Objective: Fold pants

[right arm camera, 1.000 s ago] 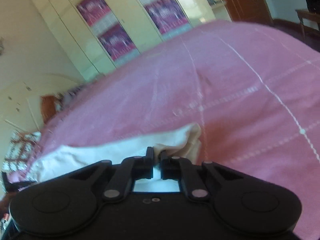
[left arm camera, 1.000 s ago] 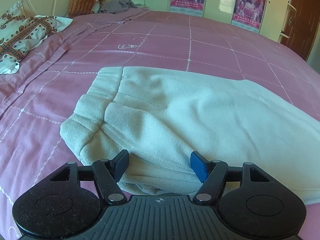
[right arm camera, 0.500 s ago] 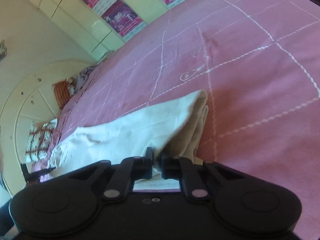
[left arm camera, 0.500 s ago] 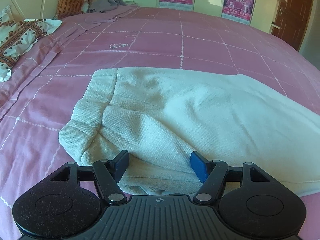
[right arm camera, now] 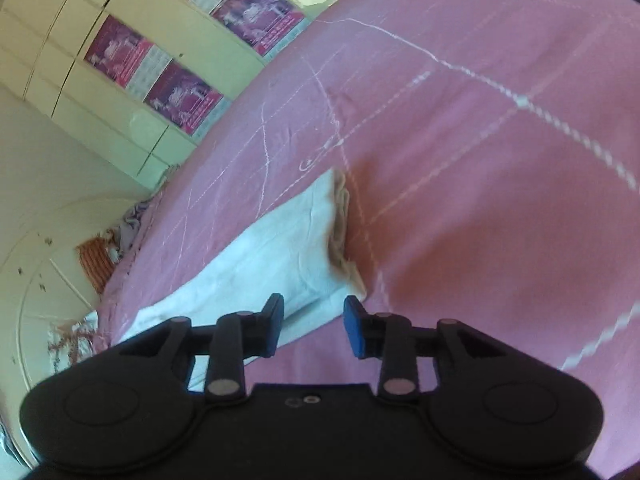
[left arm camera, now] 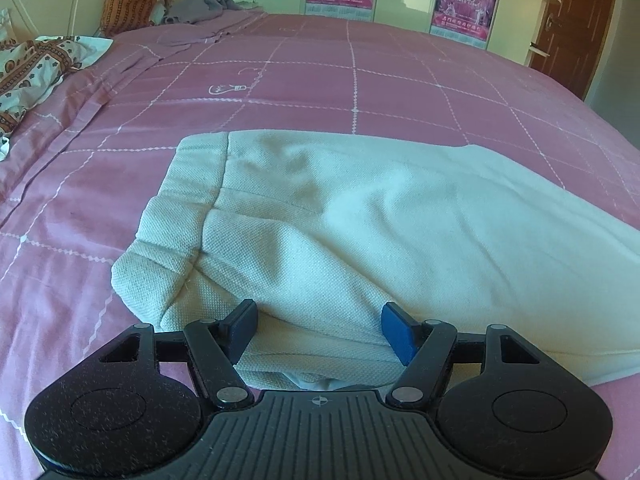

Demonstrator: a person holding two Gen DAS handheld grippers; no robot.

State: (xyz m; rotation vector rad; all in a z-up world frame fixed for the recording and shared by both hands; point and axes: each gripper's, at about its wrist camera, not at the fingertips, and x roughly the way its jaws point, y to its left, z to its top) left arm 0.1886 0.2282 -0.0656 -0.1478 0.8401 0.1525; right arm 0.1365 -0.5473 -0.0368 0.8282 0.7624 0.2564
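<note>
Now both my left gripper (left arm camera: 318, 326) and right gripper (right arm camera: 313, 326) hang released, fingers apart, since the cream knit pants (left arm camera: 360, 232) lie doubled lengthwise on the pink checked bed (left arm camera: 360, 92).

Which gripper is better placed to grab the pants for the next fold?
Left. The left gripper is open with the pants bulging between its fingers. The right gripper is open over bare bedspread, just off the hem.

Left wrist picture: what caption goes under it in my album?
Open left gripper at the waistband end of cream pants lying on a pink bedspread.
</note>
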